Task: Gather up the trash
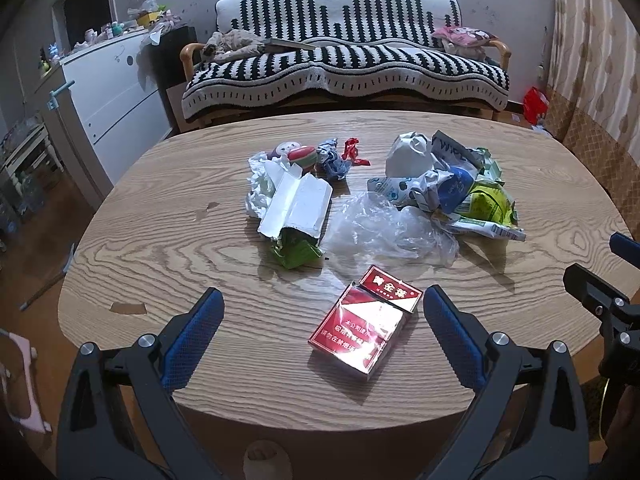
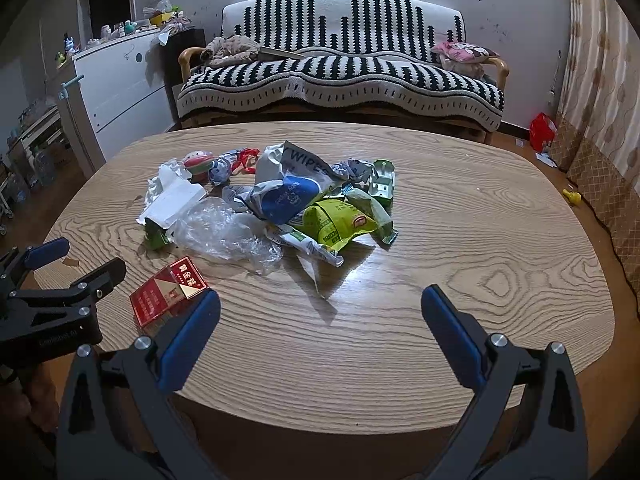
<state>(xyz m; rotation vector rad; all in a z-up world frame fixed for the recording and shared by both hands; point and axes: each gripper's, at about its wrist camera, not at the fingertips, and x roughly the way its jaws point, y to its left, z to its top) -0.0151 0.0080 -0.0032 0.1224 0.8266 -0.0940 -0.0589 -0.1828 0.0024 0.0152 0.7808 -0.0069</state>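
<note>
Two grippers, left point(image 1: 322, 312) and right point(image 2: 320, 312), jaws spread, empty, low over table point(image 2: 480, 240); red pack point(image 1: 365, 322) nearest, between left jaws: light, stiff, glossy, probably best pinched across long sides; yellow toy point(image 2: 572, 197) on floor seen from right wrist only.

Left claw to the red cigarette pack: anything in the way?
Nothing visible. The left claw is open, with the red cigarette pack lying flat on the wooden table between its blue pads. The crumpled clear plastic bag lies beyond the pack, not in front. The right claw is open over bare tabletop, off to the side.
</note>
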